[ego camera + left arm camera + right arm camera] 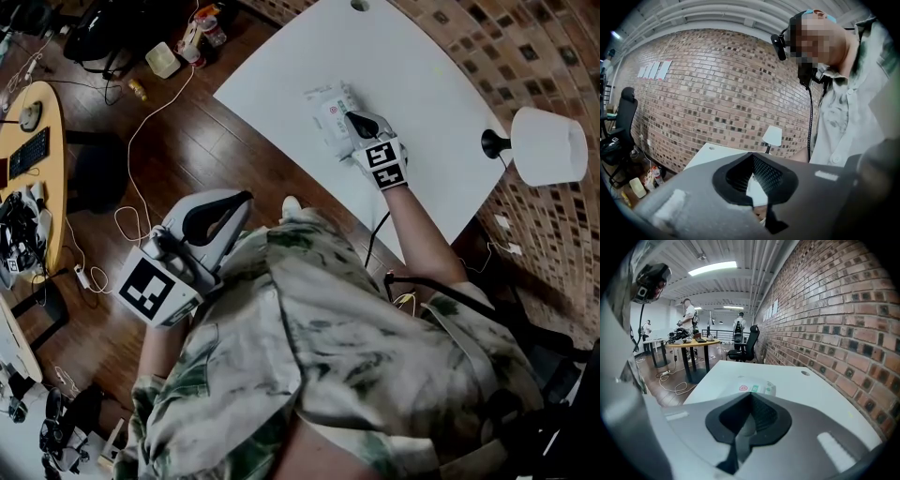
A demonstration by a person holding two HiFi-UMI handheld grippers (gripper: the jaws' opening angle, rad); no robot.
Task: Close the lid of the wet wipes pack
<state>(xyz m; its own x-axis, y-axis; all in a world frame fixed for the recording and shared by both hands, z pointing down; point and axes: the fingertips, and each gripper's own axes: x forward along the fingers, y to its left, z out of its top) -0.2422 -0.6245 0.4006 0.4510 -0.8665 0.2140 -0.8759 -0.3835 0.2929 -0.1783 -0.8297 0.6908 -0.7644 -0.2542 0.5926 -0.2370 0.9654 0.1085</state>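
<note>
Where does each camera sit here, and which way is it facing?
Head view: on the person's head, looking steeply down at white table, wet wipes pack, left tongs, right tongs, shirt, forearm.
Left gripper view: on left tongs at the person's side, facing brick wall and lamp; shirt at right.
Right gripper view: on right tongs over the table, facing the pack; shirt at left.
Shared: pack, in head and right gripper views.

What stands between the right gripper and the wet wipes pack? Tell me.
Nothing visible. The right gripper, jaws together, is right at the wet wipes pack on the white table, with no other object between them. The left gripper hangs by the person's side, off the table.
</note>
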